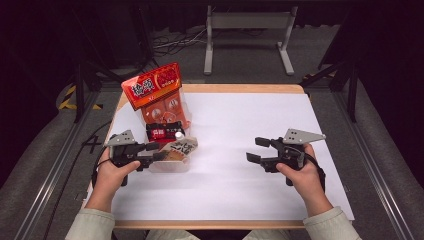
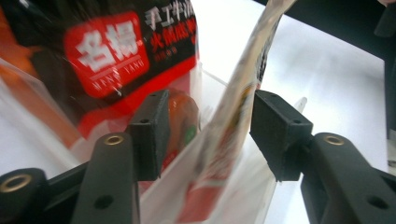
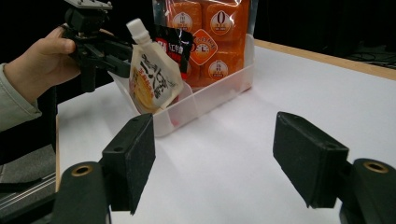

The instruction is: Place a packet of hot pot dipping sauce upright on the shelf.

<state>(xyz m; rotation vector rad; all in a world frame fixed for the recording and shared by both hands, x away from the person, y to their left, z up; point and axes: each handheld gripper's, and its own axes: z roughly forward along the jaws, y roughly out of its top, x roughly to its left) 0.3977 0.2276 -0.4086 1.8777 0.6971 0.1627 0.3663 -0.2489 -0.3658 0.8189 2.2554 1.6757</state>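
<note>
White spout pouch [image 1: 179, 148] lies tilted in the clear bin's [image 1: 172, 166] near compartment by the left gripper [image 1: 156, 151]; right gripper [image 1: 260, 149] gapes empty. Left gripper view: jaws parted around it, not pressing. Right gripper view: its spout points up-left, long axis leaning.

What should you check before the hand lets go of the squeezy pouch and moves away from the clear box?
1. Pouch inside the clear bin: ok, it stands in the near compartment, leaning.
2. Left gripper released: ok, its jaws stand apart, with gaps on both sides of the pouch.
3. Pouch will stay up alone: cannot tell; it tilts.
4. Orange pack and black-red packet settled in the bin: ok, both upright behind the pouch.
5. Right gripper out of the way: ok, open over bare white table.
</note>
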